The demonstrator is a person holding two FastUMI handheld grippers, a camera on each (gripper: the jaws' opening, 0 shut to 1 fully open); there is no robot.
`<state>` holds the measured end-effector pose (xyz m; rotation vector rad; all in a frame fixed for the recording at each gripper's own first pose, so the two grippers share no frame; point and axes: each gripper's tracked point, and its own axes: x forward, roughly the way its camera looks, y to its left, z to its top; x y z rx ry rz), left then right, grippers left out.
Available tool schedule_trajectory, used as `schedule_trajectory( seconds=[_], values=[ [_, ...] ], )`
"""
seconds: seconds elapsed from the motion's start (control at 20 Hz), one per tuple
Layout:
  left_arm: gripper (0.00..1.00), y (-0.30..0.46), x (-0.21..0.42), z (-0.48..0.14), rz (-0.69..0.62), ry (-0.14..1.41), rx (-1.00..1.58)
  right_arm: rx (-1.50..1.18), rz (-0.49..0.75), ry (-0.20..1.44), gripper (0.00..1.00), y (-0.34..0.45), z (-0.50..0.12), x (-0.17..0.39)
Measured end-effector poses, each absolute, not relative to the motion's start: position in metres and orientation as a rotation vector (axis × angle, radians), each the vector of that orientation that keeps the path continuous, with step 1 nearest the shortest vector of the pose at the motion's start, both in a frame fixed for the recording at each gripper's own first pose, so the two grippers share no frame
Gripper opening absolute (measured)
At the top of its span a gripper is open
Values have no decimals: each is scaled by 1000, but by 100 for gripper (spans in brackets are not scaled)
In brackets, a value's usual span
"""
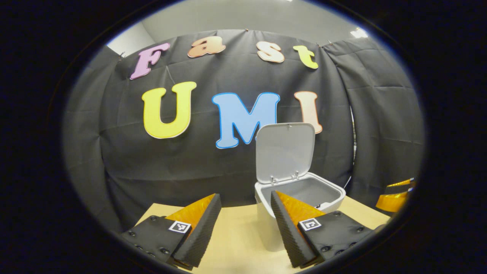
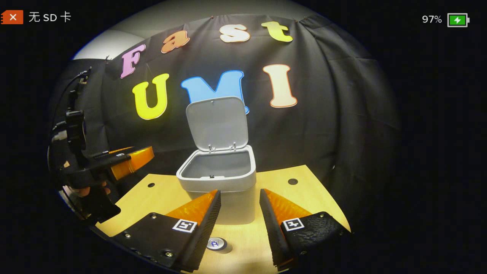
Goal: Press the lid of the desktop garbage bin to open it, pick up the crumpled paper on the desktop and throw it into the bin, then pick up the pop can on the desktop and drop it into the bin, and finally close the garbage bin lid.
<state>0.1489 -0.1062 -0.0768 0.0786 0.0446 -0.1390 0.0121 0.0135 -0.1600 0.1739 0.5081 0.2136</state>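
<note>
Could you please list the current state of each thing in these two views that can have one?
White plastic desktop garbage bin: standing upright on the table, open at the top.
Bin's hinged white lid: raised, standing upright at the back.
Silver pop can: standing upright on the light wooden table, ungrasped, between the right gripper's fingers.
Left gripper: open, empty.
Right gripper: open, empty.

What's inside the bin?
The bin is open, lid standing up. Only its bare grey inner walls show near the top. The bottom is hidden by the front rim, so paper inside can't be seen.
</note>
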Motion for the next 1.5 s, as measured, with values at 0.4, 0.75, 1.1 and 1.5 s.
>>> schedule_trajectory(
  seconds=[0.4,0.75,1.1,1.5],
  values=[
    [88,-68,124,-68,-88,41,61,131,296,592,94,56,-198,7],
    [85,-41,112,-64,-45,43,42,29,355,749,98,84,-269,-8],
    [90,-13,105,-67,11,58,16,-42,416,868,98,97,-321,-29],
    [90,11,101,-68,58,63,4,-86,456,956,98,102,-355,-45]
  ],
)
